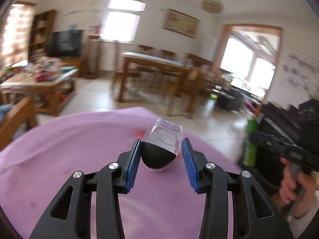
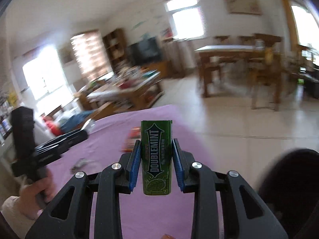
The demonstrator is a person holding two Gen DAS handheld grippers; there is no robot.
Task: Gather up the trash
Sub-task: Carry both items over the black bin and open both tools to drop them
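Right gripper (image 2: 156,157) has its 2 blue pads clamped on a green Doublemint box (image 2: 156,157), held upright over the purple cloth (image 2: 159,215). Left gripper (image 1: 161,155) pinches a black-and-clear plastic capsule (image 1: 161,145) above that same cloth, fingers closed in around it.

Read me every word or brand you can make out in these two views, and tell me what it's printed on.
"DOUBLEMINT": on the green gum pack held in the right gripper.
Small side print on that pack: too blurred.
Framed wall picture and red wrapper: unreadable.
Clear and black container in the left gripper: no text.
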